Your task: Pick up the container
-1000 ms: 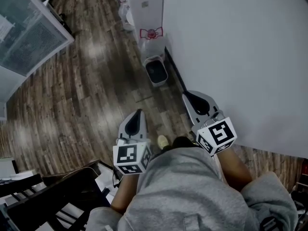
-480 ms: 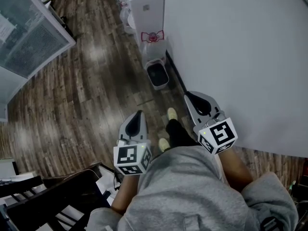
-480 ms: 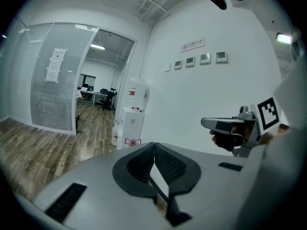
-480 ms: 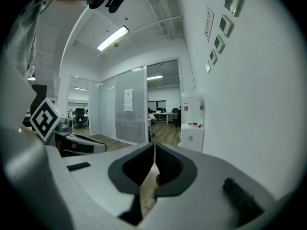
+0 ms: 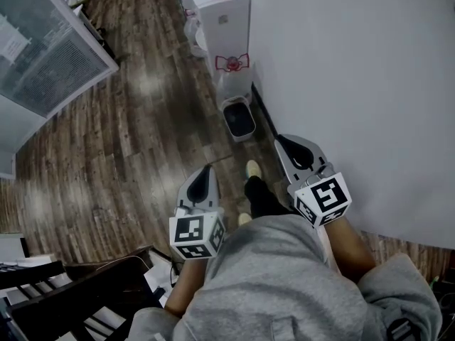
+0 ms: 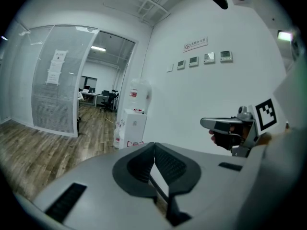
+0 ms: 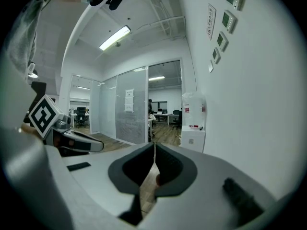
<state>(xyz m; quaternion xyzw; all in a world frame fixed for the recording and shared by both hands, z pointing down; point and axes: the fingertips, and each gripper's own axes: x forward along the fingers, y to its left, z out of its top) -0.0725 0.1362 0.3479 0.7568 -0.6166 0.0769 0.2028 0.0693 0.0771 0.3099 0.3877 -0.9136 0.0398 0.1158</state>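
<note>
1. Down at the foot of the wall, the container is a small bin, a rounded rectangle with a pale rim and a dark inside. It stands on the floor just in front of a boxy white water dispenser.
2. I see dark, streaky wood planks with a soft sheen on the floor, a plain matte white wall on the right and a frosted glass partition on the left.
3. I read the left gripper as a smooth grey shell with ribbed black fingers, pressed together on nothing.
4. I see the right gripper beside the wall, its fingers closed tip to tip and empty. Both grippers are well apart from the container.
</note>
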